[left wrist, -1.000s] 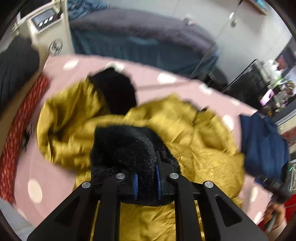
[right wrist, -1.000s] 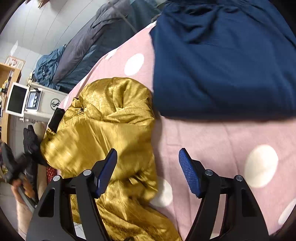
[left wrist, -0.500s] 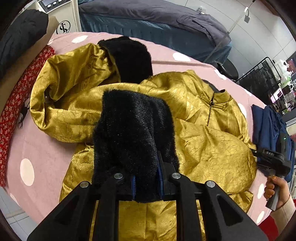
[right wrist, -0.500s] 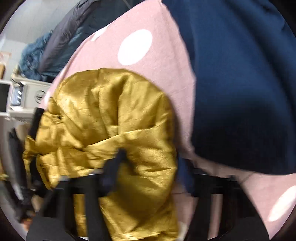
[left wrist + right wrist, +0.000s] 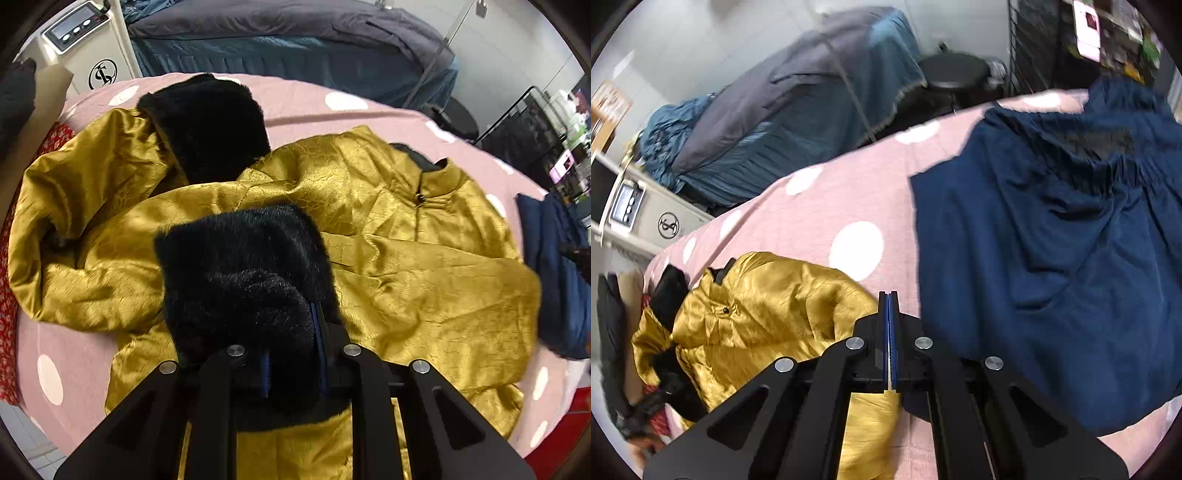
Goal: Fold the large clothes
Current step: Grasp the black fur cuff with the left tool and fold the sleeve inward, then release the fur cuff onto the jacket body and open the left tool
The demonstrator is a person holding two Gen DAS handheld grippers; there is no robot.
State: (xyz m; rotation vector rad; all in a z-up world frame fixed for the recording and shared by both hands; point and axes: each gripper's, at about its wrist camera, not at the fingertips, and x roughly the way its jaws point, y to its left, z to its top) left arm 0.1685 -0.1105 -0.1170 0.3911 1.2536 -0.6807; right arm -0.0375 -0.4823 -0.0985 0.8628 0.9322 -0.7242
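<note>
Left wrist view showed your pink dotted worktop [image 5: 295,107] beside a covered bed [image 5: 295,44]; your left jaws clamped the gold jacket's [image 5: 406,266] black cuff [image 5: 240,273], right jaws pinched its edge.

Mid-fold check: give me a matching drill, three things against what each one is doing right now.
Things:
1. left tongs
2. right tongs
3. navy garment

States:
A. lying ungripped on the dotted pink sheet
B. shut on the edge of the gold jacket
C. shut on a black fur cuff

Pairs: 1-C, 2-B, 3-A.
</note>
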